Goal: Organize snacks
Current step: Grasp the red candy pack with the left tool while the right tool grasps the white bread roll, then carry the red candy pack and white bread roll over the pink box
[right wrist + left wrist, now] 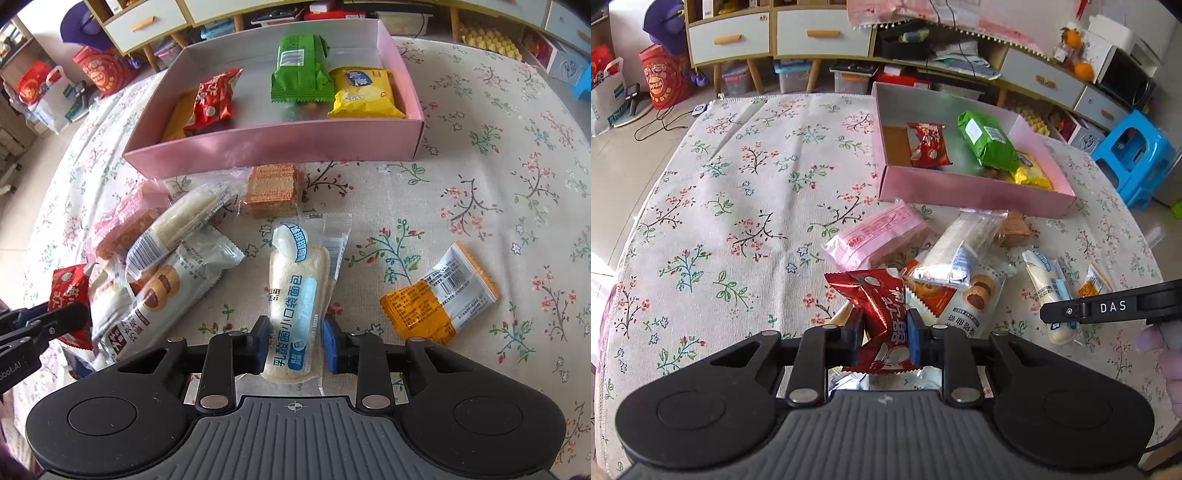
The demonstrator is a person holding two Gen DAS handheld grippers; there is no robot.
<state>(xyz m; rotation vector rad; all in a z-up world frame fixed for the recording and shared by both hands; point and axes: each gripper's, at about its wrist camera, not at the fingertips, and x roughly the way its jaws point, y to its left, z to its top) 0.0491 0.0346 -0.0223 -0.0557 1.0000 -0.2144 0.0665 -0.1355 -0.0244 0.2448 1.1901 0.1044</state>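
1. Left gripper (pixel 884 334): jaws pressed onto a red snack packet (pixel 882 317), crumpled between the pads and raised above the cloth, at the near-left edge of the loose pile.
2. Right gripper (pixel 294 341): fingers stand on either side of a white bread packet (pixel 295 291) with blue print. The left pad touches the wrapper; whether the right pad presses it cannot be told. The packet lies lengthwise on the cloth, pointing toward the box.
3. Pink box (pixel 273 146): open, shallow, at the far side of the table, long side facing the grippers.
4. Box contents, left to right: a second red packet (pixel 212 99) lying partly over an orange flat item (pixel 177 114); a green packet (pixel 301 72) near the middle; a yellow packet (pixel 364 92) at the right end, touching the green one.
5. Wafer block (pixel 271 190) in clear wrap: on the cloth just in front of the box wall.
6. Pink-wrapped bar (pixel 875 236): left part of the pile, near the box's left corner.
7. Clear packet of pale wafers (pixel 181 229): overlaps the pink-wrapped bar and the cookie packet (pixel 166 291) beneath it.
8. Cookie packet: white, pictured with chocolate-filled biscuits, lies diagonally left of the bread packet.
9. Orange-and-white sachet (pixel 441 291): alone on the cloth, right of the bread packet, apart from it.
10. Floral tablecloth (pixel 480 192): covers the table beneath all items.
11. Blue plastic stool (pixel 1136 157): on the floor past the table's right edge.
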